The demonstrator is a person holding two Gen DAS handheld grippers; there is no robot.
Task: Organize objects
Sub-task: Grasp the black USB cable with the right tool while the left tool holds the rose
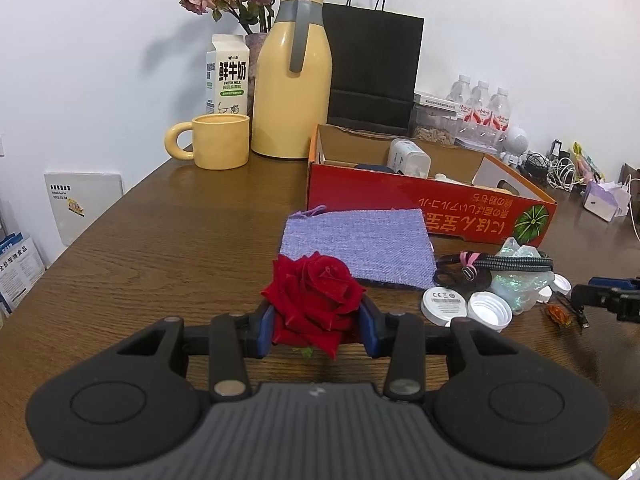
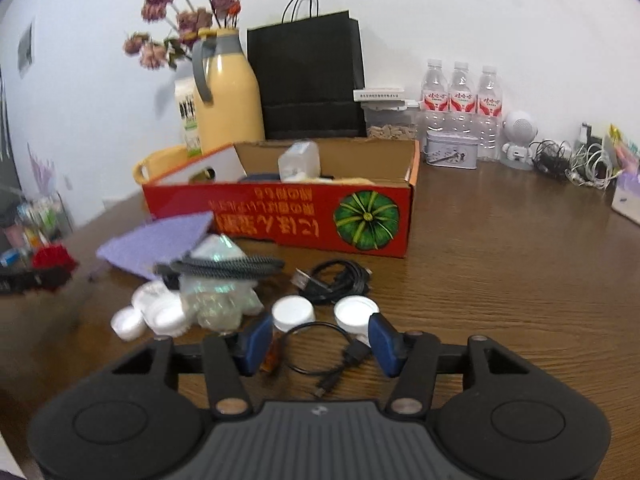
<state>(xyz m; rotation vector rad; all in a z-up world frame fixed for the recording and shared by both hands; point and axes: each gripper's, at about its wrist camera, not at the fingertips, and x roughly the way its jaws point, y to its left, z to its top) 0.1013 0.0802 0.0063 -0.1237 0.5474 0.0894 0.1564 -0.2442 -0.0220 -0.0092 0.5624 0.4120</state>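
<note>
My left gripper (image 1: 316, 326) pinches the red rose (image 1: 316, 296) low over the worktop (image 1: 160, 240), ready for the red box (image 1: 400, 200); right gripper (image 2: 318, 338) gapes empty above a thin cable (image 2: 320, 354).

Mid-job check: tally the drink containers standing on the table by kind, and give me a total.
Water bottles: 3
Yellow jug: 1
Milk carton: 1
Yellow mug: 1
Total: 6
</note>
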